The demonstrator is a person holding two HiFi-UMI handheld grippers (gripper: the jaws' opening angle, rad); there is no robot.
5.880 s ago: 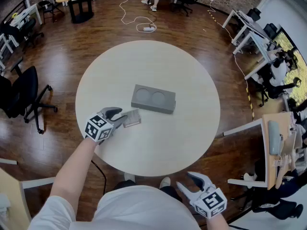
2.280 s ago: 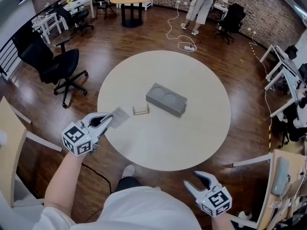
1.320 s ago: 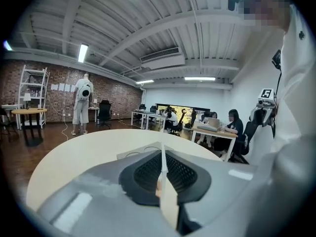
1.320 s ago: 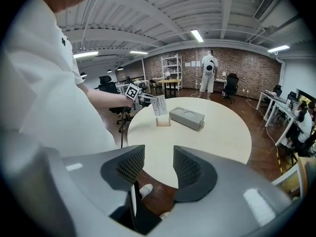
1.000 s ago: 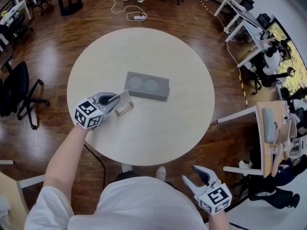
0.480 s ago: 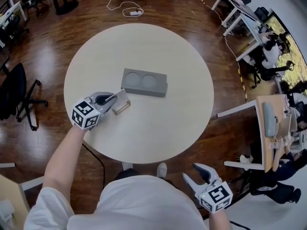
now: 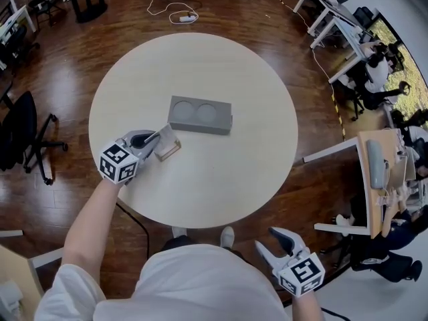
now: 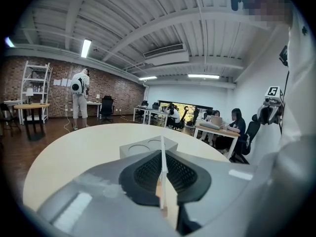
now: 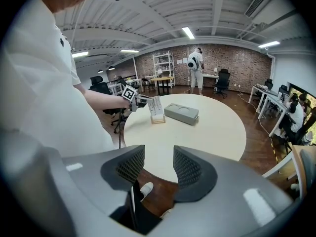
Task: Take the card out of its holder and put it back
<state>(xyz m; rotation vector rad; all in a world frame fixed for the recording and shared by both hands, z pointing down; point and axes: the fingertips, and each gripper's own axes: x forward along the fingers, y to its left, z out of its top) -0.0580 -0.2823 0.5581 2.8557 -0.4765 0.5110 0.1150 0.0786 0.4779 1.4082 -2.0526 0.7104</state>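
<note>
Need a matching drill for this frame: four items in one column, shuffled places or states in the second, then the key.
Things
1. thin white card
2. grey rectangular block with two round recesses
3. right gripper
4. small wooden holder

Places or states
A. jaws apart, nothing between them, held off the table's near edge
B. pinched edge-on between the shut jaws of the left gripper
C. on the round cream table, right at the left gripper's tip
D. near the table's middle, with no gripper touching it

Pairs: 1-B, 2-D, 3-A, 4-C
</note>
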